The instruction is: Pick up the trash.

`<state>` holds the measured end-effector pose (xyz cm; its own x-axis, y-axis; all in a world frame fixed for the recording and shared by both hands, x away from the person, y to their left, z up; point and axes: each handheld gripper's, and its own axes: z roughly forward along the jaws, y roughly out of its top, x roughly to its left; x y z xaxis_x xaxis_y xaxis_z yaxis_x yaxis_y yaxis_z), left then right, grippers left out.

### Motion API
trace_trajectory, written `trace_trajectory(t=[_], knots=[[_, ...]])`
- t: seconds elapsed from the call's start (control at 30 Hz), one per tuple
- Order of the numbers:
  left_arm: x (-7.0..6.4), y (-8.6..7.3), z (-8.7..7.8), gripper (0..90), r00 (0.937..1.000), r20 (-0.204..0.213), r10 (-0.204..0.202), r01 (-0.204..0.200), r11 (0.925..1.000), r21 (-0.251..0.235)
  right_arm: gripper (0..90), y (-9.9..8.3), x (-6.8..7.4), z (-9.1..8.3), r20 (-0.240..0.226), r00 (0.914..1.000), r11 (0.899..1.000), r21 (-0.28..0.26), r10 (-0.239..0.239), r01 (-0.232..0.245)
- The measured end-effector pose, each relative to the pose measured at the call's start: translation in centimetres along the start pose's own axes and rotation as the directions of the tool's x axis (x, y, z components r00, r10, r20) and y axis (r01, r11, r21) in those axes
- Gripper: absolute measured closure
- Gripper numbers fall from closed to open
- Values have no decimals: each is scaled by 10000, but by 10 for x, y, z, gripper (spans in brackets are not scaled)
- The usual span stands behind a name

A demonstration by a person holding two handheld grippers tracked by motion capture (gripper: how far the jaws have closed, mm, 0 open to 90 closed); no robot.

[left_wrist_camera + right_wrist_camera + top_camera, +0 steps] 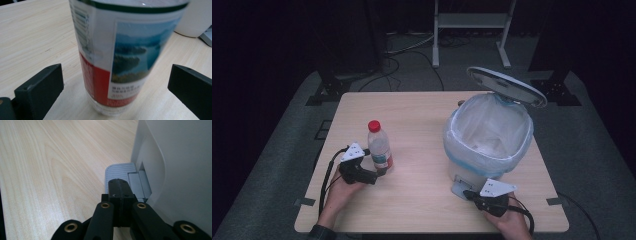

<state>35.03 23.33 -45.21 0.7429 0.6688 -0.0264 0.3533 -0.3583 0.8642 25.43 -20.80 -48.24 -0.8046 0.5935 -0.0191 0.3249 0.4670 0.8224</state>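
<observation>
On the left of the surface, the left hand-held gripper has its jaws spread wide on either side of the one upright red-capped plastic bottle without touching it, so closing off-centre, or pinching too low on the label, could tip or knock the bottle over. To the right, the right hand-held gripper, jaws pressed together, bears on the pedal of the one lined pedal bin; if it slips off, the raised lid could drop shut.

Wooden table: bottle, bin.
</observation>
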Motion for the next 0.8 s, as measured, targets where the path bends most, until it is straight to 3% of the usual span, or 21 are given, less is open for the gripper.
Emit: trace_trajectory(t=[0.27,0.4,0.8], knots=[[5,0,8,0,9998,100,-141,143,9997,-204,898,0,0,0,-3,10000,10000,-6,1,-1],[6,0,7,45,9999,91,-83,86,9995,-318,898,0,0,0,-1,10000,10000,-6,-7,7],[2,1,7,178,9990,238,387,-374,9979,-527,898,0,0,0,3,10000,10000,1,-2,2]])
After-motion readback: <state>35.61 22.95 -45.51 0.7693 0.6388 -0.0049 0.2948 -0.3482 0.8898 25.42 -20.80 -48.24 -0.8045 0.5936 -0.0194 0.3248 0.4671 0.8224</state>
